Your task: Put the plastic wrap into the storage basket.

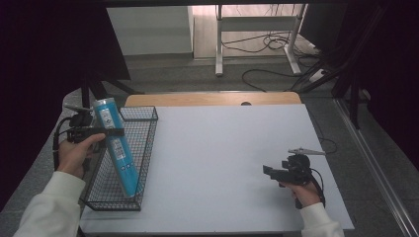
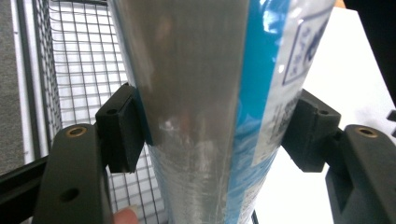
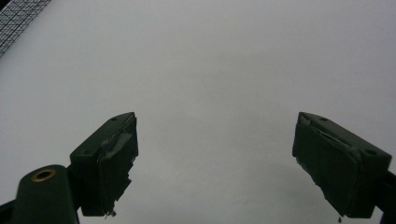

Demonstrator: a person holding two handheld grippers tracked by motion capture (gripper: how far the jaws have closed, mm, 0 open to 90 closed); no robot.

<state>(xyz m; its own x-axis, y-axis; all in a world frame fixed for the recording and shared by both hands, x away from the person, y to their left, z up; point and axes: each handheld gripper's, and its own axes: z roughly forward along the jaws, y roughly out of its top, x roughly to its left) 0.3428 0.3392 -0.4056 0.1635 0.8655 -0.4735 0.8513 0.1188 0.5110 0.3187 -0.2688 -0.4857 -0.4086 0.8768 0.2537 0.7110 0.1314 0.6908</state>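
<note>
While the left gripper (image 1: 106,132) is clamped across the blue tube package (image 1: 116,145), the package stands tilted inside the wire basket (image 1: 143,163), lower end near the basket floor, upper end leaning toward the person's left hand (image 1: 74,155). In the left gripper view, both pads press on the package (image 2: 205,112), one on the silver seam side, one on the printed blue side.

Handling, as judged from its look:
- The wrapper is glossy film over a round body; expect a slippery surface.
- It appears light and fairly stiff, though the film may dent under hard pressure.
- The grip sits above the middle, so the long lower part can swing. A hold nearer mid-length would steady it.

Containers:
- The basket sits at the left edge of the white table (image 1: 222,163). Apart from the package, it appears to hold nothing.

The right gripper (image 1: 269,171) rests low over the table, well apart from the basket; its jaws stand apart with nothing between them, as the right gripper view shows.
</note>
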